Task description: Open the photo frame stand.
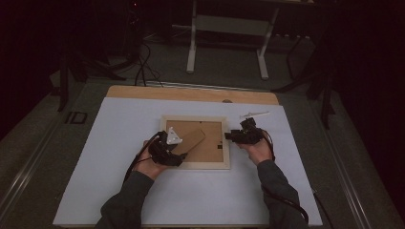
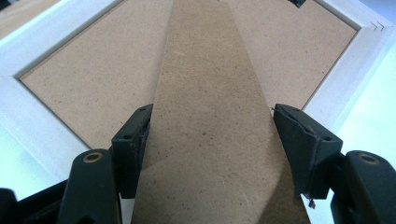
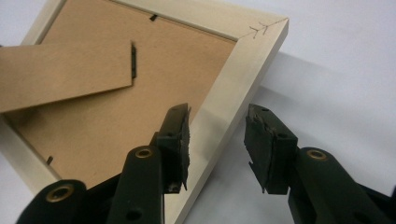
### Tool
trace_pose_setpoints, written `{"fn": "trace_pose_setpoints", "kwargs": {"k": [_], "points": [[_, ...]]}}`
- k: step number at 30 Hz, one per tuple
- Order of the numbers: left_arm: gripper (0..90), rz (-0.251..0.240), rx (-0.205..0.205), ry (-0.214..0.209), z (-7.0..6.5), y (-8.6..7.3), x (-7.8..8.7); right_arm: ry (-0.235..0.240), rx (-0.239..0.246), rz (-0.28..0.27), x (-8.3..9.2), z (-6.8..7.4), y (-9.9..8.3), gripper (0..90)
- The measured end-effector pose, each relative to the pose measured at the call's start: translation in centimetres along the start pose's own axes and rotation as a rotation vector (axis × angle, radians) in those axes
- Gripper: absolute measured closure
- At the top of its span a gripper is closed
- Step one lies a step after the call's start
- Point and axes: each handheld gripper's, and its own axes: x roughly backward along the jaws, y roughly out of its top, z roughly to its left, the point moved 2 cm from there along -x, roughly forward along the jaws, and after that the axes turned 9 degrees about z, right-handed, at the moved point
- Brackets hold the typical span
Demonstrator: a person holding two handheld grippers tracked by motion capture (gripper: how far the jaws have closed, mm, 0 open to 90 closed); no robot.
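Face-down picture frame (image 1: pixel 196 118) at the middle of the white sheet (image 1: pixel 119 143) on the table (image 1: pixel 191 94), backing board (image 3: pixel 93 126) up and seated inside the rails. Judged work in hand: handling the brown easel stand (image 1: pixel 191 140) on the frame's back. Left gripper (image 1: pixel 179 151) clenched across the stand's wide end; in the left gripper view both pads (image 2: pixel 135 135) appear to press against its two long edges, narrow end pointing away over the board. Stand seemingly raised a little off the board at the held end, going by the shadow under it in the right gripper view, though hard to be sure. Right gripper (image 3: pixel 217 140) released: jaws astride the frame's right rail (image 3: pixel 224 107), inner one over the board, outer one over the sheet, a gap showing beside the outer pad, so not gripping. Small black retaining tabs (image 3: pixel 153 17) seem in place. Estimate: early stage; stand taken in hand, frame merely bracketed for steadying. Left to do, presumably: clamp the rail, swing the stand fully out or fold it flat.
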Motion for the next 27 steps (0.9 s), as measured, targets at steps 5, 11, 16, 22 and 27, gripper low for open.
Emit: {"fn": "trace_pose_setpoints", "kwargs": {"k": [5, 11, 16, 22, 27], "points": [[35.4, -0.001, -0.008, 0.009, -0.1, 0.0, 0.0, 0.024, -0.014, 0.021, -0.4, -0.1, 0.5, 59.1], [35.4, -0.018, -0.026, 0.035, -0.4, -0.1, 0.2, 0.029, -0.017, 0.041, -0.9, -0.2, 0.9, 58.5], [35.4, -0.028, -0.041, 0.053, -0.7, -0.1, 0.5, 0.066, -0.041, 0.052, -1.0, -0.8, 1.0, 57.6], [35.3, -0.044, -0.058, 0.069, -0.9, -0.1, 0.6, 0.101, -0.064, 0.062, -1.0, -1.2, 1.4, 56.1], [35.2, -0.06, -0.076, 0.086, -1.1, -0.1, 0.8, 0.125, -0.069, 0.072, -0.9, -1.5, 1.6, 53.8]]}}
